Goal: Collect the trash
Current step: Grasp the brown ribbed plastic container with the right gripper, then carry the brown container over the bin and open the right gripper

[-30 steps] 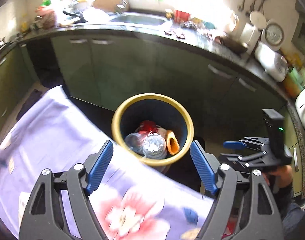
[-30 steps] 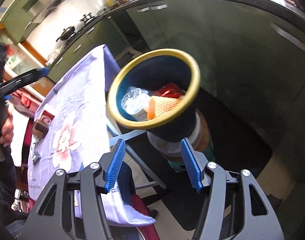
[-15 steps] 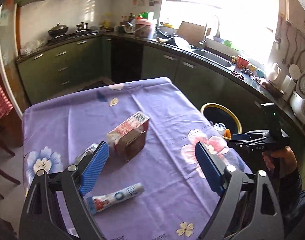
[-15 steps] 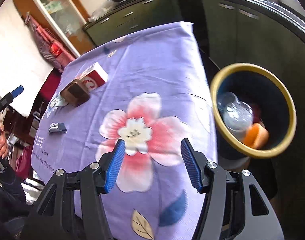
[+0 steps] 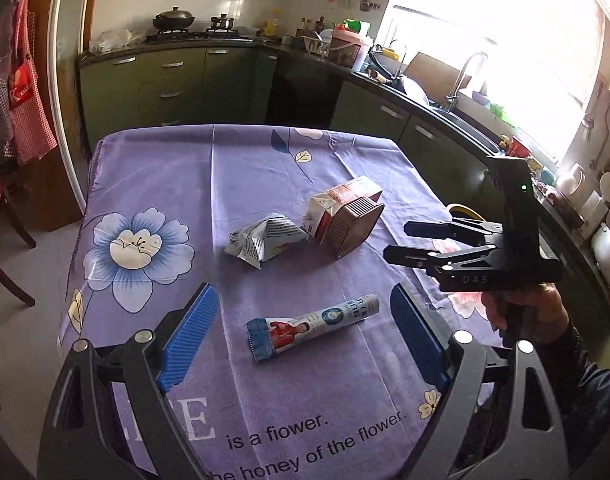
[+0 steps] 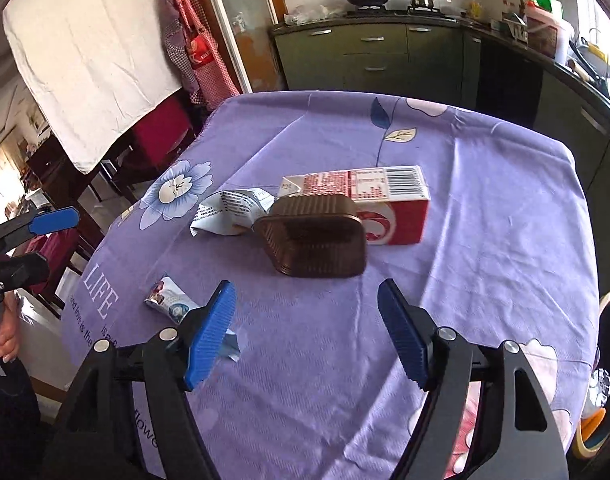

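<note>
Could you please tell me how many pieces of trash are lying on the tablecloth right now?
4: a carton mid-table, a brown tray against it, a crumpled wrapper just left of them, and a tube nearest the left gripper. None looks hidden.

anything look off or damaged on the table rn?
Just the expected litter on the purple tablecloth: a crumpled wrapper, a milk carton lying on its side with a tipped brown plastic tray against it, and a squeezed tube lying flat. No spill visible. Both grippers, left and right, are open and empty.
</note>
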The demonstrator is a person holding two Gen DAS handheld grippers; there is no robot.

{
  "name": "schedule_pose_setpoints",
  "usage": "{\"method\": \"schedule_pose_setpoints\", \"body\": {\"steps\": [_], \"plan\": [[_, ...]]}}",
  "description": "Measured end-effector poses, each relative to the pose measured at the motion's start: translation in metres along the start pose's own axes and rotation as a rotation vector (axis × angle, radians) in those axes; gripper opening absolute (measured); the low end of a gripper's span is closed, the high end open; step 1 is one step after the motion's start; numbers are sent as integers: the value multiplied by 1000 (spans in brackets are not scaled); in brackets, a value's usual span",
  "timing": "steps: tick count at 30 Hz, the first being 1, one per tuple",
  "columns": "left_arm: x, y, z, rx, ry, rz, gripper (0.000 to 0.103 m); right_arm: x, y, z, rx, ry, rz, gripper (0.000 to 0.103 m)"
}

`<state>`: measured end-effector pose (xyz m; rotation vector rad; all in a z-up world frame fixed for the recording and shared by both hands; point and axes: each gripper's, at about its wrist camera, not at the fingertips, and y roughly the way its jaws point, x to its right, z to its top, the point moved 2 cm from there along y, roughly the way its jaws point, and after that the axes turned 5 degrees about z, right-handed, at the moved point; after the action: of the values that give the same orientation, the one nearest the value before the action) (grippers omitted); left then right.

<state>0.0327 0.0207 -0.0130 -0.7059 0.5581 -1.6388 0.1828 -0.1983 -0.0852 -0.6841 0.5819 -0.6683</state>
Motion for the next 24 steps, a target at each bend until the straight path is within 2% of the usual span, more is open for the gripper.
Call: {"method": "schedule_pose_setpoints", "body": {"steps": [2, 6, 16, 17, 18, 19, 24], "plan": [[-2, 1, -3, -1, 2, -13, 84, -5, 9, 3, 1, -21, -20, 74], [-5, 4, -8, -10, -1, -30, 84, -2, 22, 11, 21, -34, -86, 85], [-9, 9, -14, -20, 1, -61, 84, 5, 45, 23, 27, -19, -148, 86], [-9, 10, -14, -22, 3, -63, 84, 5, 48, 24, 21, -22, -162, 82], [-9, 10, -14, -23, 4, -65, 84, 5, 49, 24, 22, -22, -168, 73], [-9, 10, -14, -24, 5, -67, 84, 7, 50, 24, 22, -18, -163, 70], [-8, 13, -16, -33, 6, -69, 84, 10, 43, 22, 32, 10, -126, 69]]}}
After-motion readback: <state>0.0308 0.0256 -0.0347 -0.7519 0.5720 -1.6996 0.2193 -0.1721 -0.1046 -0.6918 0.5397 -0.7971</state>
